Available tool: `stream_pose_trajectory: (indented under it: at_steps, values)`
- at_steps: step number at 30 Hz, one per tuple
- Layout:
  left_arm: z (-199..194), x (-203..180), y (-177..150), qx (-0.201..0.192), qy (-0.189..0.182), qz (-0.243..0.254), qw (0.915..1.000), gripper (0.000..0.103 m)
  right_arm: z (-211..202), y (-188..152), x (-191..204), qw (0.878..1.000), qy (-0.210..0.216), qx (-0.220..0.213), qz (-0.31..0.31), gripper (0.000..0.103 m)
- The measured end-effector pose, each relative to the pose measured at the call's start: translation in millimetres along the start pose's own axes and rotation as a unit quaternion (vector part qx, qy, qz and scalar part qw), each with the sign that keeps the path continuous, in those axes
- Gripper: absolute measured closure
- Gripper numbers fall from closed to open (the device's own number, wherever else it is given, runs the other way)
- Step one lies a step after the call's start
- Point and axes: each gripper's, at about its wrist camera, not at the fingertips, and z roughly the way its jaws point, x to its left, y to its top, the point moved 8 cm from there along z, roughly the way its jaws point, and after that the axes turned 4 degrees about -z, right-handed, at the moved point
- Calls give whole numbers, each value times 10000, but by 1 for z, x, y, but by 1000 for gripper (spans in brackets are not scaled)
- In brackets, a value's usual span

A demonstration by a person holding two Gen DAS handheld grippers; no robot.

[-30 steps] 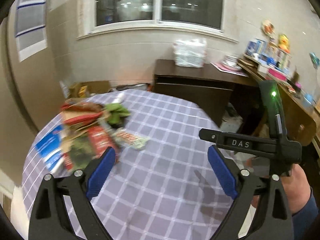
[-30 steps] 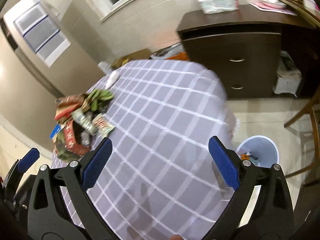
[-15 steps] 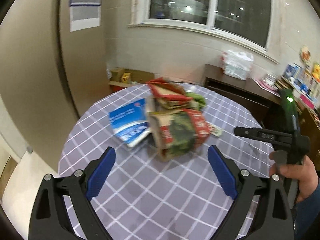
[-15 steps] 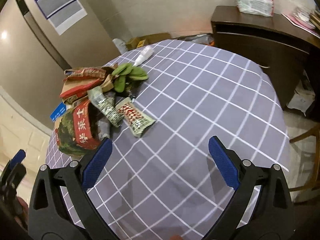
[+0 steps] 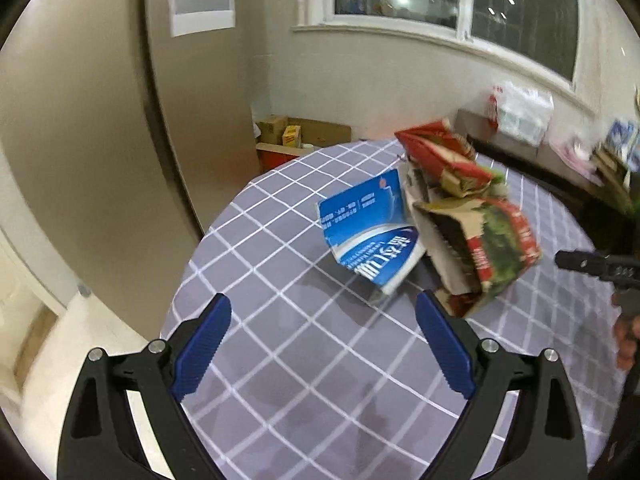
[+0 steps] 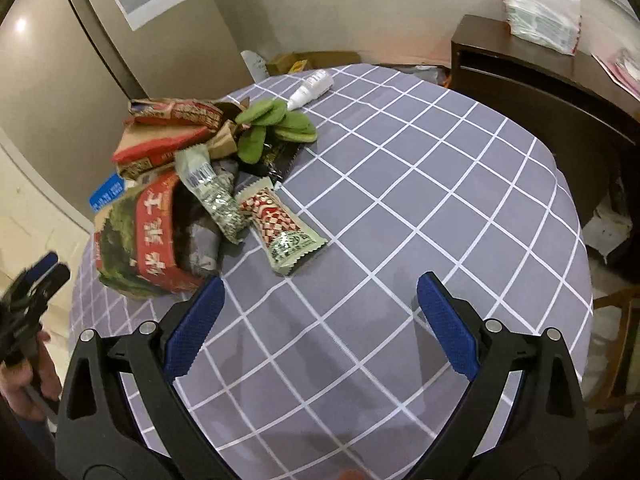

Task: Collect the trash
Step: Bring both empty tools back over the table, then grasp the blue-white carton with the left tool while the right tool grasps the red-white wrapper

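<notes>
1. Overhead, the left gripper (image 5: 320,340) hangs above the near edge of a round table (image 5: 280,360) covered in a grey cloth with white grid lines; its blue-padded fingers (image 5: 202,344) stand wide apart with nothing between them.
2. Ahead of it a blue and white carton (image 5: 370,232) lies tilted on the cloth, leaning against a crumpled red and green box (image 5: 484,248).
3. A second flattened red box (image 5: 436,154) sits behind that one, farther across the table.
4. The right gripper (image 6: 320,320) also hovers over bare cloth, its fingers (image 6: 194,328) spread apart and empty.
5. From the right wrist view the trash forms one pile on the left part of the table: the red and green box (image 6: 140,240) lies nearest, close to the left finger.
6. Just beside it a grey-green wrapper (image 6: 212,192) and a red-checked snack wrapper (image 6: 280,228) lie touching, the latter reaching farthest toward the middle of the table.
7. Green pieces (image 6: 276,124) rest on top of the pile's far side, and a white tube (image 6: 312,86) lies near the far rim, slightly apart from them.
8. A hand (image 6: 28,376) holding the left gripper's handle shows at the left edge.
9. A dark wooden cabinet (image 6: 532,76) stands beyond the table, with a white plastic bag (image 6: 540,8) on it.
</notes>
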Motion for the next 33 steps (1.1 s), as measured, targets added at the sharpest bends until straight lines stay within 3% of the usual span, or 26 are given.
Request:
stream_pose_trajectory:
  at_steps: [6, 11, 14, 17, 18, 20, 22, 23, 25, 33]
  values:
    - [27, -38, 11, -1, -184, 1222, 9923, 11, 13, 5, -11, 9995, -264, 73, -138, 8]
    - [52, -43, 15, 101, -2, 1841, 9828, 12, 21, 15, -8, 9988, -308, 77, -375, 8]
    - [63, -43, 16, 291, -275, 1809, 9827, 14, 29, 21, 4, 9964, -370, 98, -755, 13]
    - [76, -44, 13, 544, -348, 1833, 9809, 36, 43, 24, 19, 9915, -481, 230, -1184, 18]
    - [77, -43, 15, 528, -483, 1714, 9826, 36, 46, 26, 23, 9892, -561, 218, -1336, 23]
    - [80, -40, 16, 663, -712, 1472, 9843, 38, 50, 30, 33, 9866, -523, 145, -1542, 39]
    - [81, -34, 15, 743, -872, 1248, 9855, 39, 51, 32, 42, 9842, -465, 111, -1707, 76]
    - [80, -31, 14, 768, -932, 1124, 9863, 40, 51, 32, 44, 9831, -511, 115, -1752, 76]
    - [77, -29, 12, 757, -960, 977, 9877, 40, 49, 30, 46, 9806, -626, 111, -1855, 87]
    - [54, -8, 2, 625, -963, 369, 9927, 43, 22, 12, 28, 9940, -234, 10, -1069, 90]
